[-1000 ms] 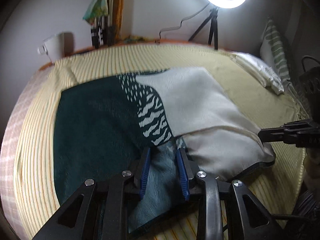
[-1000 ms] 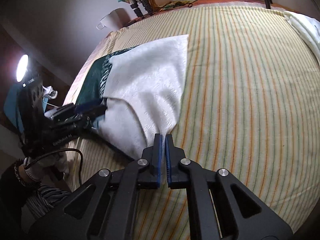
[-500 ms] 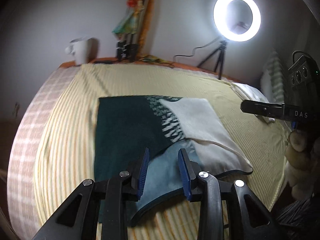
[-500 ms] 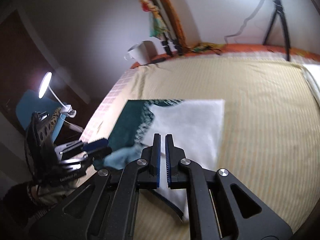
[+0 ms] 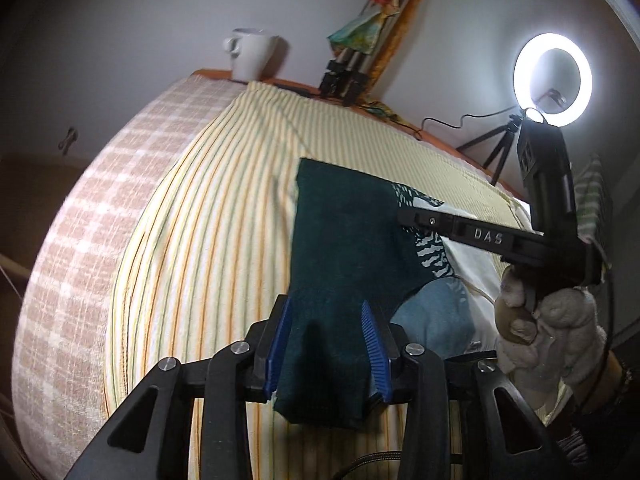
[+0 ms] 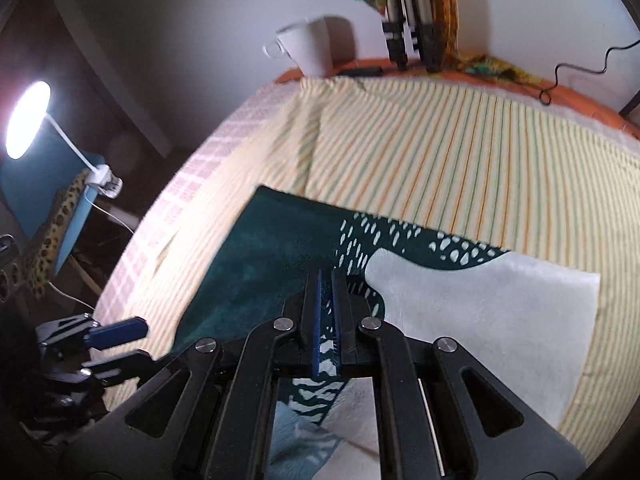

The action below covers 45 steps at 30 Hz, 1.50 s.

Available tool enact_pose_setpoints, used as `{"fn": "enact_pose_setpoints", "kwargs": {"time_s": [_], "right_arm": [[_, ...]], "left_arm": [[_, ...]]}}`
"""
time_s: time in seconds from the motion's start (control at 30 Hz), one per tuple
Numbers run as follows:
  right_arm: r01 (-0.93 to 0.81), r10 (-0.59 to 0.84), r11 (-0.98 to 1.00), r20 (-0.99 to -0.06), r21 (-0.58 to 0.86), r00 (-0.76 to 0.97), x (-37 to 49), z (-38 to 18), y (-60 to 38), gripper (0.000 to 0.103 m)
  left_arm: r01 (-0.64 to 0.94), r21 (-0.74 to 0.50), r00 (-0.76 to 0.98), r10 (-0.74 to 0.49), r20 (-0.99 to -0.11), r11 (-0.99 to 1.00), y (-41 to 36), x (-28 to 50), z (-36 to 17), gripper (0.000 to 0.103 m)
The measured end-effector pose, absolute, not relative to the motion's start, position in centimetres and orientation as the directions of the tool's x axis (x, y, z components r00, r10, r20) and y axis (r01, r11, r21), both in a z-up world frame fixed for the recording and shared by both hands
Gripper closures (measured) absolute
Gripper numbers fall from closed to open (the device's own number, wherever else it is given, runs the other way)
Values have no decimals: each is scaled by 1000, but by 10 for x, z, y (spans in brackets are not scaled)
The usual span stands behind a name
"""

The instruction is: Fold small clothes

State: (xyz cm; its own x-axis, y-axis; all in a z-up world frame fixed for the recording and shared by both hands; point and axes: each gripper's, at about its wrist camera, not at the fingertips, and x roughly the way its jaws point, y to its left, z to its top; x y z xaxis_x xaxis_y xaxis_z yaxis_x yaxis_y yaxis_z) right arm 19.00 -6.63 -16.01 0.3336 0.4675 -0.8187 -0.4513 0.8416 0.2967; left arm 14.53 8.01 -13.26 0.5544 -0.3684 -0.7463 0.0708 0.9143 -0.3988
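Mid-fold on the garment spread flat on the striped bedsheet, left gripper just spreading, dark green hem loose between its blue pads, right gripper pinched shut on nothing above the patterned middle, next needing a fresh corner grab

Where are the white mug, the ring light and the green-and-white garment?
white mug (image 5: pixel 253 57), left wrist view, on its side wall.
ring light (image 5: pixel 553 79), left wrist view, on its glowing rim.
green-and-white garment (image 6: pixel 276 248), right wrist view, on its dark green part.
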Motion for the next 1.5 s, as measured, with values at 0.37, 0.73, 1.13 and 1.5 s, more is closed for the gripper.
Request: {"fn": "enact_pose_setpoints", "kwargs": {"time_s": [0.37, 0.73, 1.13, 1.5], "right_arm": [[-407, 507, 836, -802, 368, 315, 185, -146, -86, 90], [-254, 454, 890, -793, 379, 406, 144, -121, -205, 52], [-113, 535, 838, -764, 534, 360, 167, -171, -240, 52], [-92, 606, 776, -698, 624, 382, 187, -183, -222, 52]], "left_arm": [[-41, -555, 498, -464, -732, 831, 106, 140, -150, 42], [-85, -614, 474, -510, -717, 784, 107, 126, -163, 39], [-79, -633, 460, -535, -709, 770, 83, 140, -164, 39], [-111, -657, 453, -551, -701, 746, 72, 162, -172, 76]]}}
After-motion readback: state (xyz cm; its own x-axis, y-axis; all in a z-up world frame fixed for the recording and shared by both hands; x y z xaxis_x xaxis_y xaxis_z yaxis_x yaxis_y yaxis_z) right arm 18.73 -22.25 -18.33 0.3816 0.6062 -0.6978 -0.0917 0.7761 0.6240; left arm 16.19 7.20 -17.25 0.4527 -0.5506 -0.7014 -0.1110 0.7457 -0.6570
